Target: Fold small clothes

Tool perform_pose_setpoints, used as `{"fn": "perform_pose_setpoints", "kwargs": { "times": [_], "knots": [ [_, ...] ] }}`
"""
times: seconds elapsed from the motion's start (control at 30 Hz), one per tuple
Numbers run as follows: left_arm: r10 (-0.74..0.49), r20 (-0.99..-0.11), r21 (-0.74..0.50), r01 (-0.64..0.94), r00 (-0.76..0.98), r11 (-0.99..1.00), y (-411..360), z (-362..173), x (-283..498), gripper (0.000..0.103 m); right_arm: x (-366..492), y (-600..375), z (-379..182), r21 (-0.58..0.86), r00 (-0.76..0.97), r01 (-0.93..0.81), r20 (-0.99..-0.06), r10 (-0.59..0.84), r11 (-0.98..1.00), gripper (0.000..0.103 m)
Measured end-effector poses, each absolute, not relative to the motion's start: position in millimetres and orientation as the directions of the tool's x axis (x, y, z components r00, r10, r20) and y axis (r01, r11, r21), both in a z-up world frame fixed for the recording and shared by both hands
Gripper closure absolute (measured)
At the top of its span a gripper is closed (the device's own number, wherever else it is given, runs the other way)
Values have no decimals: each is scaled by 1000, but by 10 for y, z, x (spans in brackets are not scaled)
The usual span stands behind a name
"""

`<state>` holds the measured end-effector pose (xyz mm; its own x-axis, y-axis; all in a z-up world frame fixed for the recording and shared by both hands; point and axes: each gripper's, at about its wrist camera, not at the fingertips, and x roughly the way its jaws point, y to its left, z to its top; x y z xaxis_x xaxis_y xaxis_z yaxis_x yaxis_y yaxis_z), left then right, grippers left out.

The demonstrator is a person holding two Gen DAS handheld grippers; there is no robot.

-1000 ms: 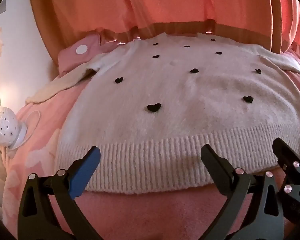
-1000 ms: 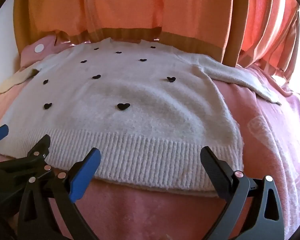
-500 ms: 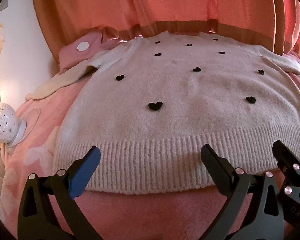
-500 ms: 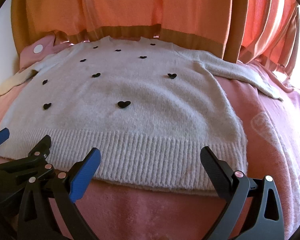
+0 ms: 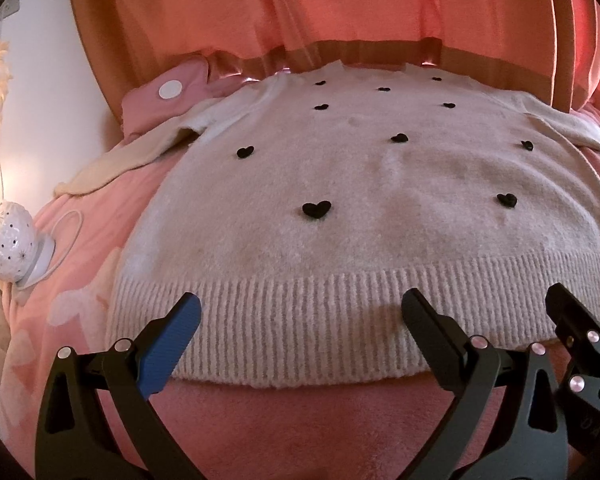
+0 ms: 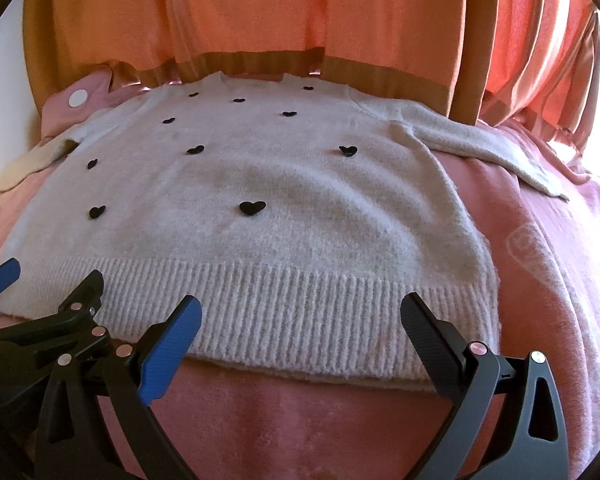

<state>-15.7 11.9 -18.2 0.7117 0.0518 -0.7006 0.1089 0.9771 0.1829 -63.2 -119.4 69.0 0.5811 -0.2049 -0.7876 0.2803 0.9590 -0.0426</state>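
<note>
A cream fuzzy knit sweater with small black hearts [image 5: 364, 208] is laid flat, front up, on a pink fleece blanket [image 5: 300, 432], neckline toward the orange curtain [image 5: 300, 8] at the far side, ribbed hem [image 5: 300, 320] nearest the cameras. Both sleeves are spread outward; the right-side sleeve [image 6: 488, 148] is seen trailing over the blanket in the right wrist view. No fold is seen in the sweater, so the task is judged to be at its start: the approach before the 1st grasp.

The left gripper [image 5: 300, 320] is held wide, nothing between its 2 fingers, poised just above the hem's left half. The right gripper [image 6: 300, 320] is also spread wide and empty, over the hem's right half. Whether any fingertip touches the knit cannot be told.

Next move, as judged: both grippers are to be lowered onto the hem or shifted toward a side edge, then closed on both fabric layers. Thick, stretchy rib is expected to bunch, so a deep bite is called for.

A white perforated egg-shaped lamp [image 5: 8, 248] with a cord is noted at the far left, well apart from the sweater.
</note>
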Motion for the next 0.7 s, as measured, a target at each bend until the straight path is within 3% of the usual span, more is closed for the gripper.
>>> {"fn": "perform_pose_setpoints", "kwargs": {
  "times": [0.7],
  "knots": [
    [50,-701,179,108,711,978,150,-199,-170,5,-630,-1194,681,-43,579,282,-789,-206,959,5]
  ]
}}
